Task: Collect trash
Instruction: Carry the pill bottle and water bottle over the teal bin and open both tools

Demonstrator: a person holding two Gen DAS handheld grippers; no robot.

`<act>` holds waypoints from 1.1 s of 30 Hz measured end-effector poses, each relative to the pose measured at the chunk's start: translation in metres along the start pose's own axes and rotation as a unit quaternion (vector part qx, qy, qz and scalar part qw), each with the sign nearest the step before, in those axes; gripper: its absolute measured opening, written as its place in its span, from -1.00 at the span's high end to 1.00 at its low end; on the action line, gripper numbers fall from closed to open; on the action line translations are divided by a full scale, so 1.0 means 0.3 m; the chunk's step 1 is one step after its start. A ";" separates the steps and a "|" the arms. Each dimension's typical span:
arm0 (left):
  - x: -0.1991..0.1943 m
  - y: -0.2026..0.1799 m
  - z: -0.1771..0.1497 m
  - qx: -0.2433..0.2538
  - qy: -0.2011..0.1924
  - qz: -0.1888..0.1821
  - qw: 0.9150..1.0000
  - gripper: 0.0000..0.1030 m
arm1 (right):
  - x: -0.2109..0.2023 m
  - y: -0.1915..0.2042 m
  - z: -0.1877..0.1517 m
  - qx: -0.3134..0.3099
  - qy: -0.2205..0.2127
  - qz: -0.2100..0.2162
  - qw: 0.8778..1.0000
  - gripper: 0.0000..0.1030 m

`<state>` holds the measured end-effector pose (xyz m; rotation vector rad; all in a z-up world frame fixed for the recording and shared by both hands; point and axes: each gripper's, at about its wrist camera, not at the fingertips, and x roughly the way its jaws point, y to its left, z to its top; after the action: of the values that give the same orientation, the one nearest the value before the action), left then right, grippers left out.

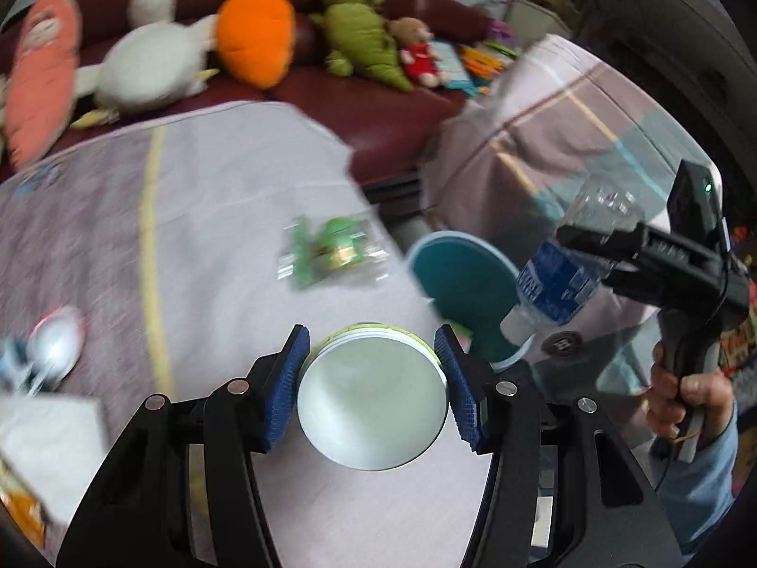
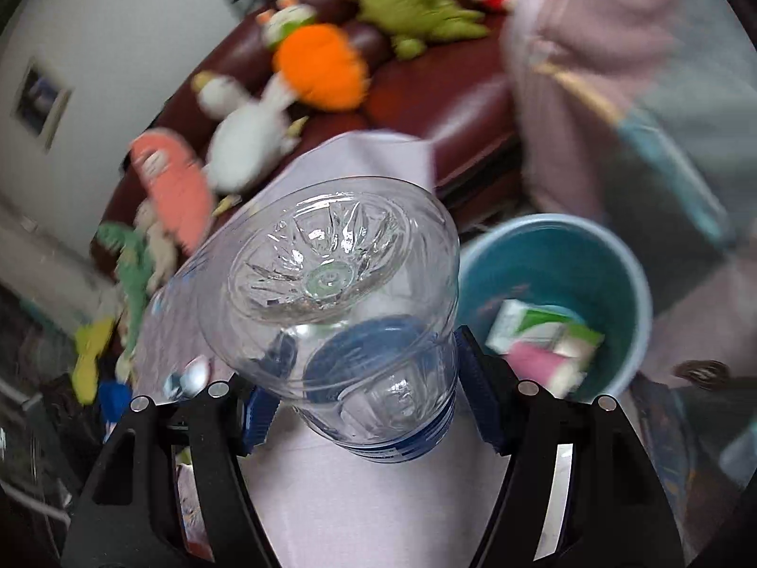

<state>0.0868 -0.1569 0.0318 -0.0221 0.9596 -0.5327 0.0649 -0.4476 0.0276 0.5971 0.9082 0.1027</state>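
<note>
My left gripper is shut on a round white cup with a green rim, whose flat base faces the camera; both blue pads press its sides. It hangs above the pink tablecloth, just left of a teal bin. My right gripper is shut on a clear plastic bottle with a blue label, base toward the camera. In the left wrist view the bottle tilts cap-down over the bin's rim, held by the right gripper in a person's hand. The bin holds cartons.
A green wrapper lies on the cloth near the table's right edge. A spoon and a white box sit at the left. Plush toys line a dark red sofa behind the table. A second cloth-covered surface rises at the right.
</note>
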 end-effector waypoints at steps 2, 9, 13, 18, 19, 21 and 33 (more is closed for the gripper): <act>0.056 -0.048 0.031 0.010 0.009 -0.011 1.000 -0.09 | -0.006 -0.069 0.010 0.014 -0.004 -0.021 1.000 -0.27; 0.261 -0.199 0.112 0.040 0.044 -0.030 0.998 -0.09 | 0.043 -0.242 0.031 0.048 0.006 -0.063 0.997 -0.27; 0.347 -0.251 0.132 0.049 0.061 -0.035 0.996 -0.09 | 0.100 -0.300 0.039 0.061 0.031 -0.067 0.995 -0.33; 0.409 -0.280 0.131 0.055 0.076 -0.037 0.995 -0.09 | 0.124 -0.338 0.038 0.073 0.036 -0.072 0.994 -0.48; 0.417 -0.286 0.131 0.057 0.078 -0.037 0.995 -0.09 | 0.124 -0.340 0.038 0.073 0.036 -0.073 0.994 -0.48; 0.434 -0.298 0.132 0.060 0.082 -0.037 0.994 -0.09 | 0.117 -0.349 0.035 0.073 0.036 -0.076 0.994 -0.48; 0.513 -0.368 0.131 0.077 0.096 -0.040 0.992 -0.09 | 0.071 -0.403 0.031 0.086 0.023 -0.102 0.991 -0.57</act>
<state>0.1411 -0.3295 -0.0367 0.1333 1.1061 -0.6909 0.0658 -0.5457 -0.0470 0.6587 1.0242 -0.1483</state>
